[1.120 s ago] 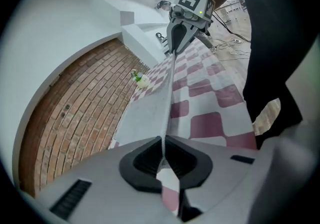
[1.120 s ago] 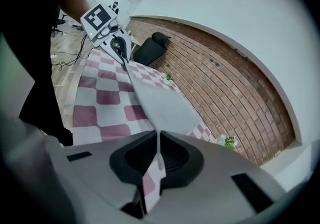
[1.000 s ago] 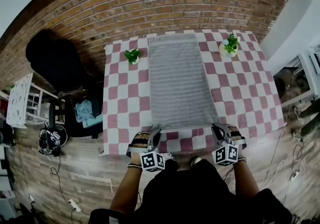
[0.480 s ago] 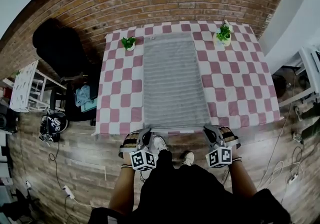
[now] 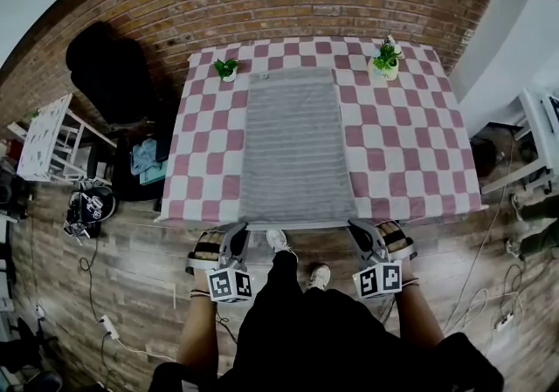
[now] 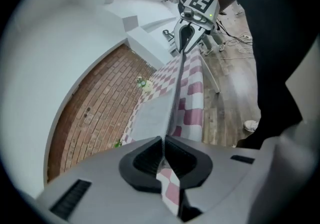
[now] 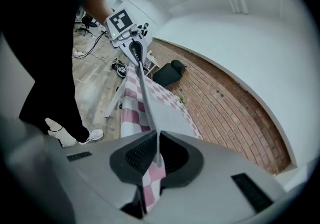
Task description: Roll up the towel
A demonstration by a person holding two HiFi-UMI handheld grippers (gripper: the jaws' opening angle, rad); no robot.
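Note:
A grey striped towel (image 5: 297, 146) lies flat down the middle of a table with a pink-and-white checkered cloth (image 5: 402, 146). My left gripper (image 5: 236, 235) is at the towel's near left corner and my right gripper (image 5: 361, 233) at its near right corner, both at the table's front edge. In the left gripper view the jaws (image 6: 163, 140) are shut on cloth: the towel's edge (image 6: 176, 88) runs taut to the right gripper (image 6: 190, 23), with checkered cloth hanging below. The right gripper view shows the same pinch (image 7: 157, 144), the edge running to the left gripper (image 7: 132, 43).
Two small potted plants (image 5: 226, 69) (image 5: 385, 58) stand at the table's far corners beside the towel. A brick wall is behind the table. A black chair (image 5: 109, 76), a white rack (image 5: 44, 137) and floor cables sit to the left. My shoes (image 5: 278, 242) are under the front edge.
Both grippers have drawn back toward me and slightly up, holding the cloth edge. The checkered strip in front of the towel's near edge no longer shows.

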